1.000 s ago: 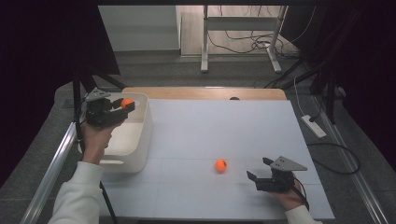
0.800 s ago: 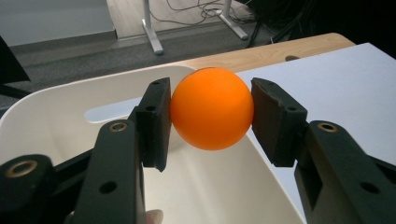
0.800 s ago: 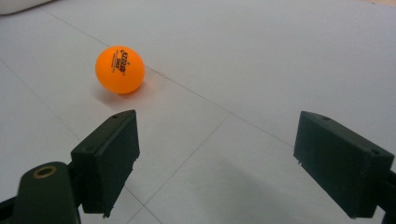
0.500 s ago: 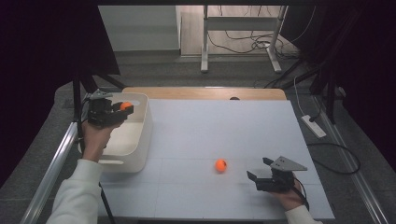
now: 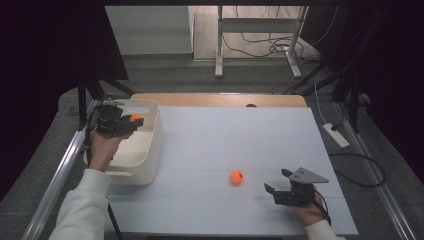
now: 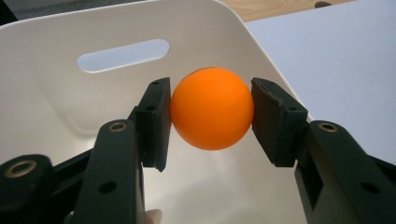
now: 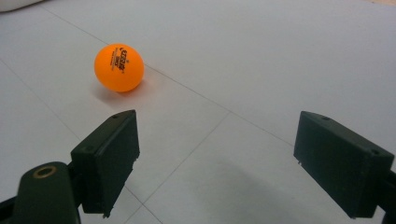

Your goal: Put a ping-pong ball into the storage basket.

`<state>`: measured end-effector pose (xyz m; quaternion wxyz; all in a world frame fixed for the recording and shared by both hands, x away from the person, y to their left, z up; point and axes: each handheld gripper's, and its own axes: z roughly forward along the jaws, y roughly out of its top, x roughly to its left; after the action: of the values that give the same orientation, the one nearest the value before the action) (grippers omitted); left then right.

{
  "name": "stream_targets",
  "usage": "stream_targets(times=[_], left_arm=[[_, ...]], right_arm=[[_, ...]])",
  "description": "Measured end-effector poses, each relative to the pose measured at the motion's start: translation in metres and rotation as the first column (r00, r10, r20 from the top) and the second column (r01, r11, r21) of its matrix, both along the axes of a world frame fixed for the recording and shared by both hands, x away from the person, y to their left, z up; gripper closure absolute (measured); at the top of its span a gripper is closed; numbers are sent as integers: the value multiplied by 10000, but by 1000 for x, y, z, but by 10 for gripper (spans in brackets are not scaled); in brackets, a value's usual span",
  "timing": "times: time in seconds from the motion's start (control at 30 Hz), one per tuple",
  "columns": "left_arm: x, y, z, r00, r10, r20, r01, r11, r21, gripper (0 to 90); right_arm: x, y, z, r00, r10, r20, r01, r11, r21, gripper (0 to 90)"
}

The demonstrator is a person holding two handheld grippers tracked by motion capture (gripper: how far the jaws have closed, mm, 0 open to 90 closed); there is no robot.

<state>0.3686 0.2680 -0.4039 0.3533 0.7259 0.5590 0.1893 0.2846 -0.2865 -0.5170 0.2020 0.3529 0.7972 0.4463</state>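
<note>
an orange ball (image 6: 212,108) is pinched between the closed jaws of the left gripper (image 5: 131,121) above the white bin (image 5: 150,150), so it should be lowered inside before release, while the right gripper (image 5: 279,184), jaws wide and empty, is held beyond the bin near the second ball (image 5: 236,176).

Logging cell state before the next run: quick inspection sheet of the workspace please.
Surface: white table top, wooden strip at its far edge.
Job's things: held orange ball over the white bin; second orange ball loose on the table, printed logo visible.
Clutter: nothing seen.
Grippers: left gripper shut on the held ball above the bin; right gripper open, resting on the table, short of the loose ball.
Cables: wires on the floor behind the table; power strip at right.
Surroundings: metal stand legs, dark curtains.
</note>
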Motion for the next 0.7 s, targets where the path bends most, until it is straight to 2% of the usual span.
stream_targets(times=[0.5,0.53,0.6,0.7], left_arm=[[-4,0,2,9996,21,294,-22,10000,19,492],[-4,0,2,9994,47,345,-49,10000,69,468],[-5,0,3,9990,110,439,-113,9999,73,357],[-7,1,4,9983,158,554,-153,9998,-97,265]], right_arm=[[0,0,0,10000,5,-10,-5,10000,4,140],[0,0,0,10000,3,-15,-3,10000,3,140],[0,0,0,10000,-6,-19,6,10000,0,139],[0,0,0,10000,-14,-17,14,10000,4,139]])
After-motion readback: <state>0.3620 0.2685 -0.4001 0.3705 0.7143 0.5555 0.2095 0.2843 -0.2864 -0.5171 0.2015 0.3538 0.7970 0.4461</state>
